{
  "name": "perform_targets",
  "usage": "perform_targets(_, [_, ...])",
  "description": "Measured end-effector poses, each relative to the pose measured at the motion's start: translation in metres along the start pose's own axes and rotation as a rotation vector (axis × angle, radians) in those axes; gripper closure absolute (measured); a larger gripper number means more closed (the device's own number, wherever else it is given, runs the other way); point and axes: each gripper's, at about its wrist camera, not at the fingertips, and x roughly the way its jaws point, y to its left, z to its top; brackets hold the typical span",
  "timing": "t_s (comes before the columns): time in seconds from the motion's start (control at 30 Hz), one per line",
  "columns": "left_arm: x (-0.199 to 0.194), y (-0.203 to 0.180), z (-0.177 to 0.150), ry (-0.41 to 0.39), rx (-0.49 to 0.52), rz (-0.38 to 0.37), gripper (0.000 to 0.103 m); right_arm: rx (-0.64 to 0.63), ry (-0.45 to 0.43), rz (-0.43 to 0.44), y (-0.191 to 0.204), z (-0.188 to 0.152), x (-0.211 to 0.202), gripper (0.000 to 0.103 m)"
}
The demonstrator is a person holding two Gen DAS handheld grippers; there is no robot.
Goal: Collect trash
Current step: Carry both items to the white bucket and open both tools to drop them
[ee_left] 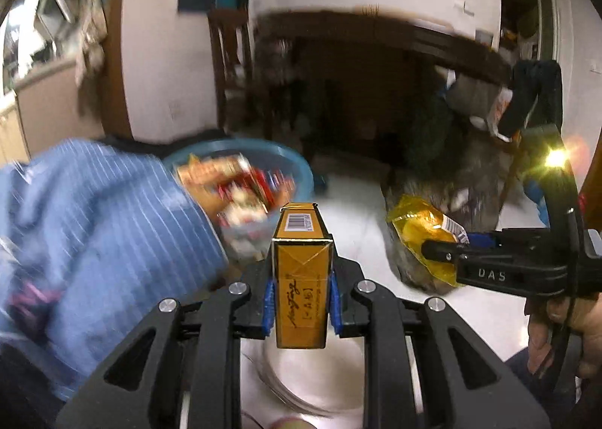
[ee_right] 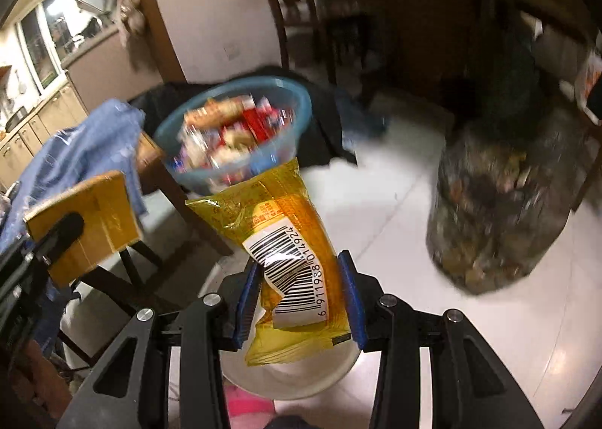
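White floor tiles (ee_right: 395,203) lie under both my grippers, with a dark wooden table (ee_left: 376,26) behind and a blue plastic bowl (ee_right: 301,101) full of red and orange packets on a stool at the left. My left gripper (ee_left: 301,289) is closed on an orange carton box (ee_left: 303,278), its blue pads (ee_left: 268,297) pressing both narrow sides, so the box stands upright and firm. My right gripper (ee_right: 301,301) is closed on a yellow snack wrapper (ee_right: 286,241), which is soft and crumpled between the pads, with its barcode toward the camera. A dark trash bin (ee_right: 496,203), already holding rubbish, stands on the floor at the right, near but still apart from both pieces. I judge the step in hand is carrying them to this bin. To do it well I should bring each piece above the bin mouth before I let go, one after the other. The wrapper is light and may float aside or stick to a pad, so I would release it low inside the rim. Both views are blurred by motion, so the bin's rim is not clear.
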Motion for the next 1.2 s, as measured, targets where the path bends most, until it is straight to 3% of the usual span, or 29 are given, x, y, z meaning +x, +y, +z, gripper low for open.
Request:
perform_targets(0.2, [0.052,0.003,-0.037,0.138,-0.026,-0.048,0.083,0.047,0.121,-0.005,0.0,-0.027,0.05,0.061])
perform_targets(0.37, [0.081,0.0,-0.053,0.203,-0.038,-0.058,0.083,0.079,0.192,-0.013,-0.011,-0.041,0.079,0.061])
perform_targets(1.0, [0.1,0.005,-0.058,0.269,-0.052,-0.054,0.081,0.09,0.237,-0.005,-0.011,-0.043,0.101,0.06])
perform_targets(1.1, [0.1,0.008,-0.06,0.273,-0.054,-0.041,0.058,0.102,0.232,-0.006,-0.013,-0.042,0.099,0.055])
perform_targets(1.2, [0.097,0.01,-0.062,0.268,-0.052,-0.033,0.054,0.11,0.216,-0.013,-0.015,-0.041,0.095,0.053])
